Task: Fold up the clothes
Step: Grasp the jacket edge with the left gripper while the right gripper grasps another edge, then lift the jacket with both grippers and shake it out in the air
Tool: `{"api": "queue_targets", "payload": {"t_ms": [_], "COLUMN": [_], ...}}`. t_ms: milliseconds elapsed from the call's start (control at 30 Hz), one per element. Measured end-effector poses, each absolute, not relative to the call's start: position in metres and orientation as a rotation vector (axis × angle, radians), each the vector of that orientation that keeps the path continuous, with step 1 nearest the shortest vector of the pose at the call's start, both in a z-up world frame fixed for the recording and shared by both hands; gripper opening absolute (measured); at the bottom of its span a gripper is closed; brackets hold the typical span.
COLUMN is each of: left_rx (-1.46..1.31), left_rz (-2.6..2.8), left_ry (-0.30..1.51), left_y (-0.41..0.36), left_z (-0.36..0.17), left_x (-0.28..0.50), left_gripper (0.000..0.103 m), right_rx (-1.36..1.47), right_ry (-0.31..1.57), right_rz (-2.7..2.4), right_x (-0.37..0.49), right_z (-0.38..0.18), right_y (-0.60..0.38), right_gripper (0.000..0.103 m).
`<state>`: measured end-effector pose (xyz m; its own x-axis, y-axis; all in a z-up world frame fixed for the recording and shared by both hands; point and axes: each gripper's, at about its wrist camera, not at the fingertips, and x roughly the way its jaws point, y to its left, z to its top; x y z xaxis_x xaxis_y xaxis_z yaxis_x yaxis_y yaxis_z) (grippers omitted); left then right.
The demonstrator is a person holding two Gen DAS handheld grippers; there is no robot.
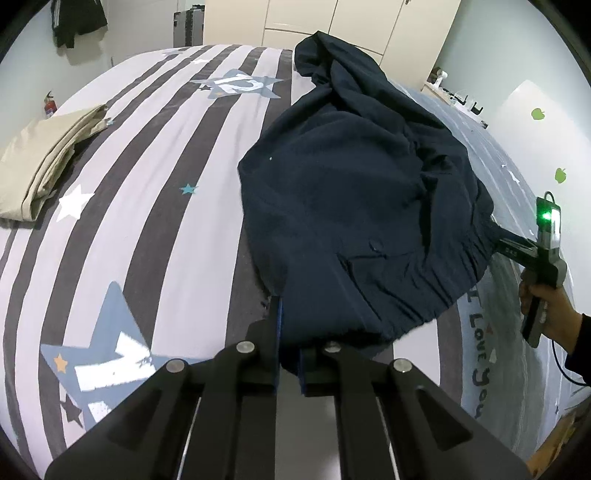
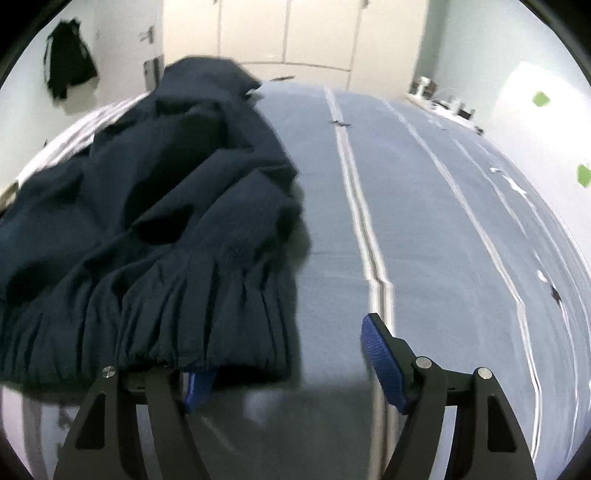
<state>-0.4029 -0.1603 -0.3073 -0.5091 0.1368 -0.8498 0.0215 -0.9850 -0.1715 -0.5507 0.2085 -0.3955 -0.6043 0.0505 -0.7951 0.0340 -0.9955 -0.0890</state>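
A dark navy garment (image 1: 351,192) with a gathered elastic band lies crumpled on the bed. In the left wrist view its near edge runs between my left gripper's (image 1: 290,350) blue pads, and the gripper is shut on it. My right gripper (image 1: 496,236) reaches the band from the right, held by a hand (image 1: 543,299). In the right wrist view the right gripper (image 2: 288,362) is wide open. The garment's band (image 2: 155,332) drapes over its left finger (image 2: 197,384), while the right finger (image 2: 384,362) stands bare over the bedding.
A folded beige garment (image 1: 44,166) lies at the bed's left. The bed has a striped star cover (image 1: 166,147) and a blue-grey quilt (image 2: 424,184) to the right. Wardrobe doors (image 1: 332,18) stand behind, and black clothing (image 1: 77,22) hangs on the wall.
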Motion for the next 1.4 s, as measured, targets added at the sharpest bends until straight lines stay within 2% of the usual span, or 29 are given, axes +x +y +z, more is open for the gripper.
{"api": "queue_targets", "payload": {"t_ms": [33, 67, 100, 133, 267, 333, 567, 733, 933, 1000, 1167, 1233, 1333, 1367, 1400], "left_rx": [-1.522, -1.528, -1.532, -1.548, -1.542, -1.506, -1.519, -1.704, -1.782, -1.806, -1.824, -1.801, -1.753, -1.747, -1.734], "left_rz": [2.668, 2.673, 2.673, 2.672, 2.687, 2.7, 2.616, 2.517, 2.53, 2.554, 2.586, 2.619, 2.651, 2.653, 2.644], "left_ry": [-0.236, -0.23, -0.235, -0.232, -0.241, -0.226, -0.197, -0.204, -0.161, -0.135, -0.083, -0.082, -0.095, -0.088, -0.092], "left_y": [-0.159, -0.16, -0.16, -0.159, -0.159, -0.157, -0.139, -0.135, -0.134, -0.133, -0.127, -0.129, -0.132, -0.132, -0.133], "left_z": [-0.309, -0.312, -0.314, -0.318, -0.322, -0.31, -0.273, -0.292, -0.324, -0.336, -0.36, -0.365, -0.368, -0.368, -0.366], "left_x": [-0.407, -0.41, -0.414, -0.418, -0.424, -0.412, -0.343, -0.276, -0.254, -0.259, -0.265, -0.265, -0.263, -0.263, -0.264], "left_gripper": [0.005, 0.006, 0.006, 0.007, 0.004, 0.003, 0.003, 0.003, 0.005, 0.011, 0.04, 0.043, 0.043, 0.037, 0.024], "right_rx": [-1.407, -1.431, -1.456, -1.477, -1.54, -1.527, -1.487, -1.655, -1.732, -1.704, -1.659, -1.636, -1.559, -1.558, -1.557], "right_ry": [-0.154, -0.133, -0.111, -0.07, 0.095, 0.102, 0.166, 0.18, 0.156, 0.152, 0.131, 0.082, -0.007, 0.012, 0.032], "right_rz": [2.805, 2.79, 2.775, 2.772, 2.755, 2.761, 2.729, 2.588, 2.478, 2.471, 2.436, 2.433, 2.437, 2.44, 2.442], "right_x": [-0.557, -0.563, -0.57, -0.572, -0.573, -0.559, -0.453, -0.359, -0.278, -0.278, -0.278, -0.278, -0.277, -0.279, -0.281], "right_z": [-0.4, -0.402, -0.404, -0.404, -0.401, -0.392, -0.347, -0.349, -0.375, -0.384, -0.41, -0.417, -0.421, -0.419, -0.417], "right_y": [0.206, 0.207, 0.209, 0.212, 0.228, 0.234, 0.261, 0.276, 0.263, 0.259, 0.252, 0.247, 0.239, 0.24, 0.24], "right_gripper": [0.05, 0.022, 0.011, 0.007, 0.005, 0.005, 0.004, 0.005, 0.005, 0.005, 0.011, 0.013, 0.019, 0.02, 0.02]}}
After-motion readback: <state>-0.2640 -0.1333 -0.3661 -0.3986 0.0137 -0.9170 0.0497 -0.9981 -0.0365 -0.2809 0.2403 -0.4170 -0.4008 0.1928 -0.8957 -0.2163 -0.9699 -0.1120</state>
